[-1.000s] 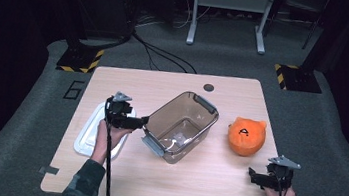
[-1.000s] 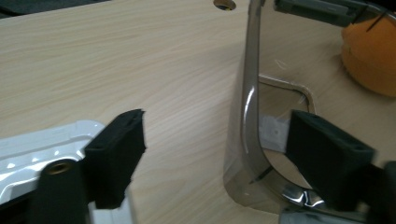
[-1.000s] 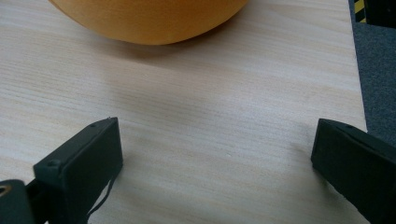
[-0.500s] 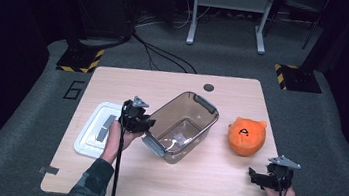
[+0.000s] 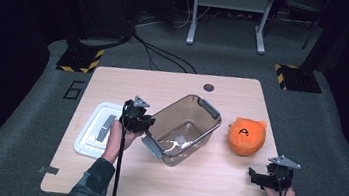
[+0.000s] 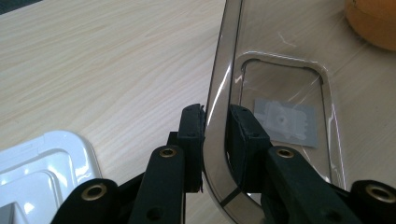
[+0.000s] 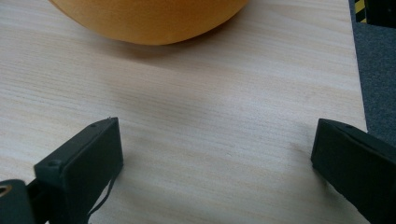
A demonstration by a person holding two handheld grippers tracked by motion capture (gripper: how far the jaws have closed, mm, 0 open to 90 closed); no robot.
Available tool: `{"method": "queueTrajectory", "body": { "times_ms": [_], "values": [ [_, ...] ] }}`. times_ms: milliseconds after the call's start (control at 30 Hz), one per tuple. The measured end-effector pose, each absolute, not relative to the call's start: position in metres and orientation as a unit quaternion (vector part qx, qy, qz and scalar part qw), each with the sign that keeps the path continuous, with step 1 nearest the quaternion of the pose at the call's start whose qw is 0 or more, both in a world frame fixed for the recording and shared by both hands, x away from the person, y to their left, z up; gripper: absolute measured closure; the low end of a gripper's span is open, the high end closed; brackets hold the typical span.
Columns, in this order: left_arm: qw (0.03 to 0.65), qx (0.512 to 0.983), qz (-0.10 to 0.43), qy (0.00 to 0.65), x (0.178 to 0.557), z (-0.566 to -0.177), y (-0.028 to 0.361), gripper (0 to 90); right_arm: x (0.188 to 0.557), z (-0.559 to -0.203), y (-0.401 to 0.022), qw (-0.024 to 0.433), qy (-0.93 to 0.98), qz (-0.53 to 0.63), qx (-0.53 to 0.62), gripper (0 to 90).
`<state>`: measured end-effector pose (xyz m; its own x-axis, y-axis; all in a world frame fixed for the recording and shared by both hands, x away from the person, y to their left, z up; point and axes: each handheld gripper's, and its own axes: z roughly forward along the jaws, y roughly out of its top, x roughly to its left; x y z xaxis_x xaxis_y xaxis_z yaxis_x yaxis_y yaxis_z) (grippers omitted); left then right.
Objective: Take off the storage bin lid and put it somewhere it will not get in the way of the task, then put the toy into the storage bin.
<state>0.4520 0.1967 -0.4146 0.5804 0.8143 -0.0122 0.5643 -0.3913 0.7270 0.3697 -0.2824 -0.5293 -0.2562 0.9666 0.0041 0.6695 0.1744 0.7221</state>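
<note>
Lid: white lid (image 5: 97, 129) lies flat at the table's left, just beside your left hand and apart from the bin.
Left gripper: your left gripper (image 5: 145, 123) has just been closing, and its jaws now pinch the near left rim of the clear plastic bin (image 5: 183, 129); in the left gripper view, one pad (image 6: 192, 135) sits outside the wall and the other inside.
Grip advice: you seem to hold a thin, slick wall near a corner, so keep the squeeze firm and move slowly, or the bin may pivot or slip.
Bin: it stands upright and open at the table's middle, turned at an angle, grey handles at both ends, nothing inside but a label on its floor.
Plush: orange plush toy (image 5: 246, 135) rests just right of the bin, not touching it.
Right gripper: your right gripper (image 5: 258, 178) sits low at the table's right near edge, jaws spread wide and holding nothing, pointed toward the plush.
Next: likely you steady the bin while the right hand reaches for the plush; keep the bin still.
</note>
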Motion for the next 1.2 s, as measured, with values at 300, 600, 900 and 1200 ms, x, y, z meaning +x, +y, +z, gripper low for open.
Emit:
{"method": "queueTrajectory", "body": {
  "times_ms": [300,600,900,1200],
  "values": [
    [0.345,0.816,0.182,0.427,0.4501,-0.4139,0.1945,75.3,0.3697,-0.5293,-0.2825,0.238,0.729,0.312,0.561,1.4],
    [0.347,0.811,0.186,0.433,0.4487,-0.4151,0.1939,75.1,0.3692,-0.5291,-0.2821,0.239,0.729,0.311,0.561,1.4],
    [0.345,0.809,0.186,0.439,0.4484,-0.4147,0.1915,74.9,0.3692,-0.5292,-0.2820,0.241,0.725,0.306,0.569,0.1],
    [0.349,0.804,0.186,0.444,0.4474,-0.4153,0.1897,75.0,0.3705,-0.5245,-0.2819,0.245,0.709,0.282,0.598,1.4]
  ]
}}
